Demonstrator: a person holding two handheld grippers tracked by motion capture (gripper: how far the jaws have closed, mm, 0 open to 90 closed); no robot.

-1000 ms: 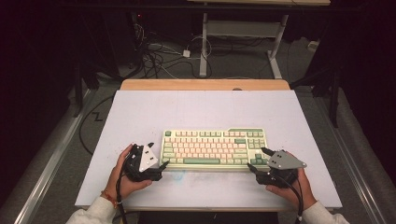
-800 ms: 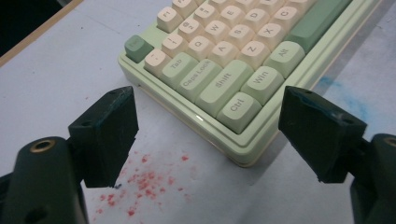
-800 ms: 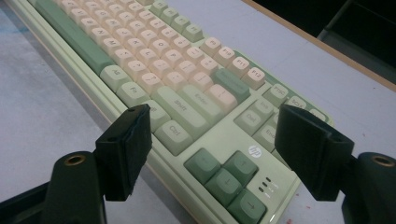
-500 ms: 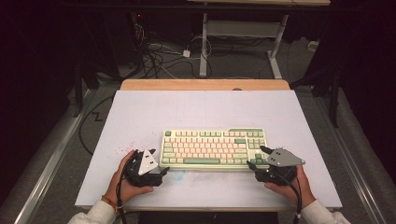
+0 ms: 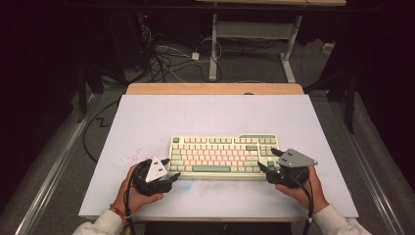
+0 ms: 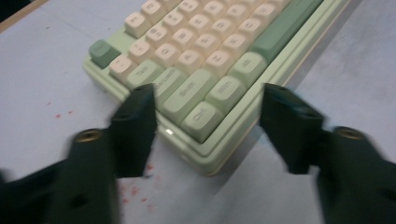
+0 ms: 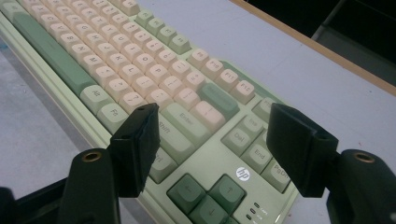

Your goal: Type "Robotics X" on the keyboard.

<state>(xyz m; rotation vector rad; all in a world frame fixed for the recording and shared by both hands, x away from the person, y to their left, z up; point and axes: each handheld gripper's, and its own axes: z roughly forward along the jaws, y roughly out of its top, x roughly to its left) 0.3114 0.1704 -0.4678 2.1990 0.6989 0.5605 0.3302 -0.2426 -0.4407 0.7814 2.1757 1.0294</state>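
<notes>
The left gripper (image 5: 169, 169) sits at the near left corner of the keyboard (image 5: 222, 154), held in the person's left hand (image 5: 139, 193) low over the bench, and its jaws have just been closing in with that corner between them. In the left gripper view the two black jaws stand either side of the keyboard's corner (image 6: 205, 116), one over the short end, the other off the long front edge with a strip of bench showing in the gap, so the gripper (image 6: 208, 100) is not yet pinching anything and counts as released. Over on the other side, the right gripper (image 5: 270, 160) is at the near right corner of the keyboard, carried in the right hand (image 5: 303, 188), and its jaws too have just been narrowing a little. The right gripper view looks along those jaws across the arrow keys and the round logo (image 7: 242, 174); the gripper (image 7: 212, 123) stands well apart with the keyboard's right end between the jaws, and no pad presses on it, so it is released as well. The keyboard, pale green with cream and darker green keys, lies flat near the front edge of the bench (image 5: 147, 117), about midway between its left and right edges, its long side parallel to that front edge. A scatter of small red specks (image 5: 129, 157) marks the bench just left of the keyboard, beside the left gripper. White sleeves show at the bench's front edge.
</notes>
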